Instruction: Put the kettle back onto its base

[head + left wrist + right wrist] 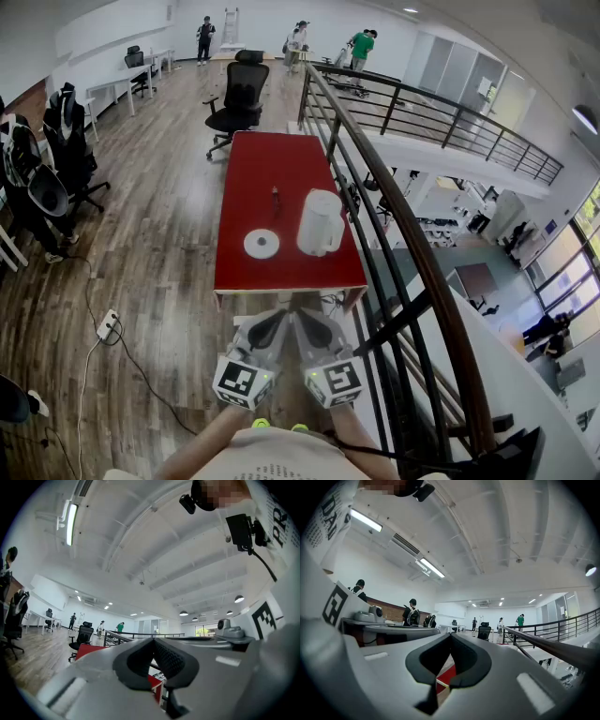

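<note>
Round white kettle base (pixel 262 244) sits on red rectangular table (pixel 281 169), near half. White plastic kettle (pixel 320 223) stands upright beside it, apart, by table's right edge. Left gripper (pixel 277 319) and right gripper (pixel 306 320) short of table's near end, jaws closed, empty.

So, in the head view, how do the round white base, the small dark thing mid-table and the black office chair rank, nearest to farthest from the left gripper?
From the left gripper:
1. Round white base, at the near end of the red table, almost straight ahead.
2. Small dark thing, mid-table.
3. Black office chair, on the floor beyond the table's far end.
</note>
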The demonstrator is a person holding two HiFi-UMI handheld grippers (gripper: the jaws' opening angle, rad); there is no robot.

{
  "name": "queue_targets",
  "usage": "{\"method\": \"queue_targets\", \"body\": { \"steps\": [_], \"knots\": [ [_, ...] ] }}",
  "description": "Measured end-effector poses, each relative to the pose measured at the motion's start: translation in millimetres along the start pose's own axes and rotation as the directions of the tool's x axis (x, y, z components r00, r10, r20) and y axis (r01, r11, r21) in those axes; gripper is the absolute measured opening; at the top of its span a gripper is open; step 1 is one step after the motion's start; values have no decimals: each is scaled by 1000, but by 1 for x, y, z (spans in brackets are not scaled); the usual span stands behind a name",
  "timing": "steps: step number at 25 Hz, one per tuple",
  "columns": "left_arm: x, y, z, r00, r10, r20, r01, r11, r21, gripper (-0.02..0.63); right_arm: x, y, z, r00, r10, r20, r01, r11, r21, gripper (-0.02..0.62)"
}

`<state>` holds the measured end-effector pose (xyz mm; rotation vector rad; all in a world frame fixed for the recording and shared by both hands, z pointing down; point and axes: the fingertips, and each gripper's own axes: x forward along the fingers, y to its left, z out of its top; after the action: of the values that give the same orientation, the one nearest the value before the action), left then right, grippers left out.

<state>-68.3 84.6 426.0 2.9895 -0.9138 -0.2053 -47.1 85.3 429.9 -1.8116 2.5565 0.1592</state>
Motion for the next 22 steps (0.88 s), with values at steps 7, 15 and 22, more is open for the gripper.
{"method": "queue_targets", "body": {
  "steps": [7,15,22],
  "knots": [
    [3,-3,-5,1000,-11,3,11,1000,14,-8,0,4,-2,1000,22,-14,-22,1000,-17,8],
    [0,-3,-5,1000,-5,-2,5,1000,9,-8,-2,7,0,1000,28,-11,-28,1000,-13,8],
    [1,-3,-7,1000,-3,-7,3,1000,8,-8,-3,5,-3,1000,29,-7,-29,999,-12,8]
  ]
}}
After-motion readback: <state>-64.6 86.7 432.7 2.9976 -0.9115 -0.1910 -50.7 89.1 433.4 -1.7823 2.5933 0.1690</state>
